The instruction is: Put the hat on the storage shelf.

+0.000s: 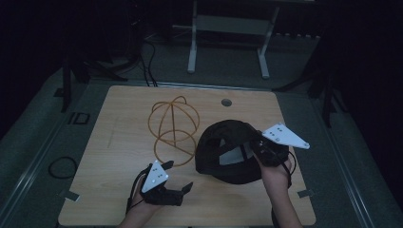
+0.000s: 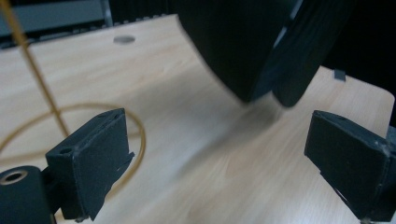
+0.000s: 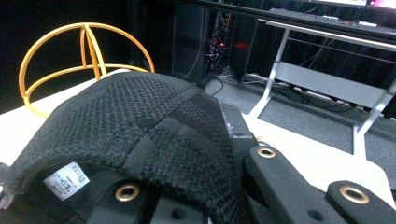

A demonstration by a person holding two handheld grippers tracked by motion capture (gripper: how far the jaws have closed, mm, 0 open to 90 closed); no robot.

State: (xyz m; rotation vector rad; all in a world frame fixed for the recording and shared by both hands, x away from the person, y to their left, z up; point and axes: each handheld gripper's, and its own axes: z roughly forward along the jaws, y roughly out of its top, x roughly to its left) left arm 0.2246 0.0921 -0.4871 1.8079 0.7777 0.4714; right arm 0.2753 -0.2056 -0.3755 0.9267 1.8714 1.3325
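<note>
While the cap hangs tilted off the table: notes on the gap that decides the next move.

Cap: black mesh cap (image 1: 228, 151), right of table centre, opening turned toward the person, white label inside (image 3: 66, 180).
Right gripper: right gripper (image 1: 264, 148) clamped on the cap's rim at its right side; in the right gripper view the weave lies pinched across the jaws.
Left gripper: left gripper (image 1: 177, 182) low at the near edge, jaws spread wide with nothing between them; pads (image 2: 93, 154) apart, bare table (image 2: 187, 140) in the gap.
Bearing: cap lies forward and to the right of the left gripper, near but not touching; in the left gripper view its lower edge (image 2: 261, 70) hovers above and ahead of the open jaws.
Long axis: brim to back runs roughly left to right across the table, as far as I can tell.
Nearer hand: right one already holds; left is the free one.
Wire stand: yellow dome-shaped frame (image 1: 173, 124), just left of the cap and behind the left gripper.
Judgement: left gripper's likely job is to take the free left rim.
</note>
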